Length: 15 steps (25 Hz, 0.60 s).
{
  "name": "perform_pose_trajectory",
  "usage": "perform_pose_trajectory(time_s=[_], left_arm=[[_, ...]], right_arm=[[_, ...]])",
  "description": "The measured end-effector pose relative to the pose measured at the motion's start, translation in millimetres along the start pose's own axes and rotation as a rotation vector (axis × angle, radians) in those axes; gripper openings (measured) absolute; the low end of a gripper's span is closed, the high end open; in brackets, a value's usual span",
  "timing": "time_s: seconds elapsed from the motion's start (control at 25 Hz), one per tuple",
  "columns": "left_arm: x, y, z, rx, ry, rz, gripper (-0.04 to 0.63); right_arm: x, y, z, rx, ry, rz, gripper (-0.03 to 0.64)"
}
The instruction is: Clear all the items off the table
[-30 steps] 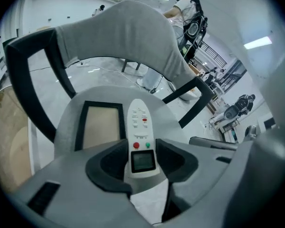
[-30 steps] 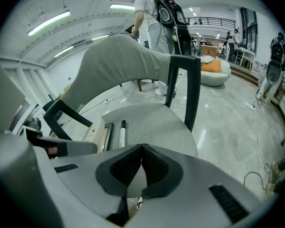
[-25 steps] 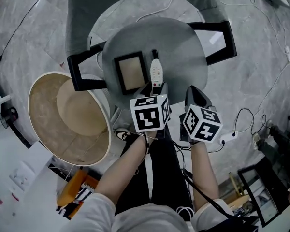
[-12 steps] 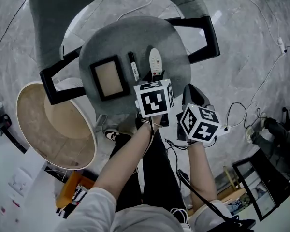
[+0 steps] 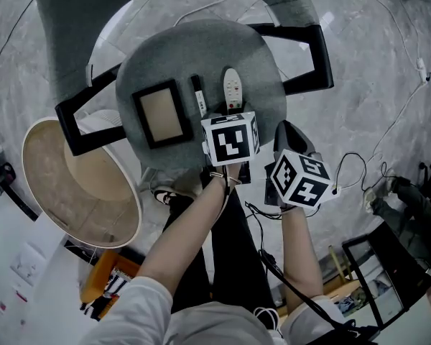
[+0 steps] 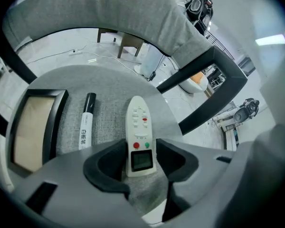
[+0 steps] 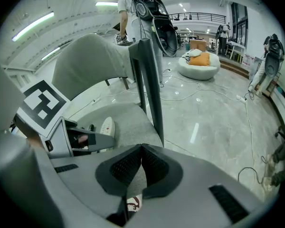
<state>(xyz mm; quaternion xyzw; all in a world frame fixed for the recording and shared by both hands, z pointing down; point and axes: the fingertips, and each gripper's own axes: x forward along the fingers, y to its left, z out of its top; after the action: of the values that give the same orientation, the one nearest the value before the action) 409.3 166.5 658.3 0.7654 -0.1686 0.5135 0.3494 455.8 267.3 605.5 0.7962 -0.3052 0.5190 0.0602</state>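
A white remote (image 5: 232,88) lies on the round grey table (image 5: 266,70), with a black marker (image 5: 198,95) and a black picture frame (image 5: 158,113) to its left. My left gripper (image 5: 230,116) stands open over the remote's near end. In the left gripper view the remote (image 6: 141,132) lies between the two pads (image 6: 114,160), with a gap on each side. The marker (image 6: 87,120) and frame (image 6: 31,127) sit left of it. My right gripper (image 5: 287,131) hangs at the table's near right edge, shut (image 7: 141,152) on nothing.
A big round beige basket (image 5: 72,185) stands on the floor left of the table. Black frame bars (image 5: 312,56) run under the tabletop on both sides. Cables and a power strip (image 5: 337,191) lie on the floor at the right. The person's legs are below the table edge.
My left gripper has come forward and down to the remote's near end, which now lies between its jaws. The right gripper has followed a little towards the table edge.
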Motion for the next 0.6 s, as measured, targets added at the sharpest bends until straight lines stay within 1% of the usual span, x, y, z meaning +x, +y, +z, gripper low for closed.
perform_pose_trajectory(time_s=[0.16,0.32,0.4,0.6], left_arm=[[-18,-2,-2,-0.054,0.005,-0.045,0.199],[-50,6,-4,-0.072,-0.023,-0.06,0.199],[-70,19,-5,-0.085,-0.039,-0.05,0.199],[-140,76,-8,-0.165,-0.098,-0.004,0.198]], right_arm=[[-1,9,6,-0.012,-0.007,0.004,0.023],[-4,28,11,-0.038,-0.011,0.02,0.023],[-8,43,14,-0.045,-0.014,0.028,0.023],[-32,100,26,-0.093,-0.041,0.07,0.023]])
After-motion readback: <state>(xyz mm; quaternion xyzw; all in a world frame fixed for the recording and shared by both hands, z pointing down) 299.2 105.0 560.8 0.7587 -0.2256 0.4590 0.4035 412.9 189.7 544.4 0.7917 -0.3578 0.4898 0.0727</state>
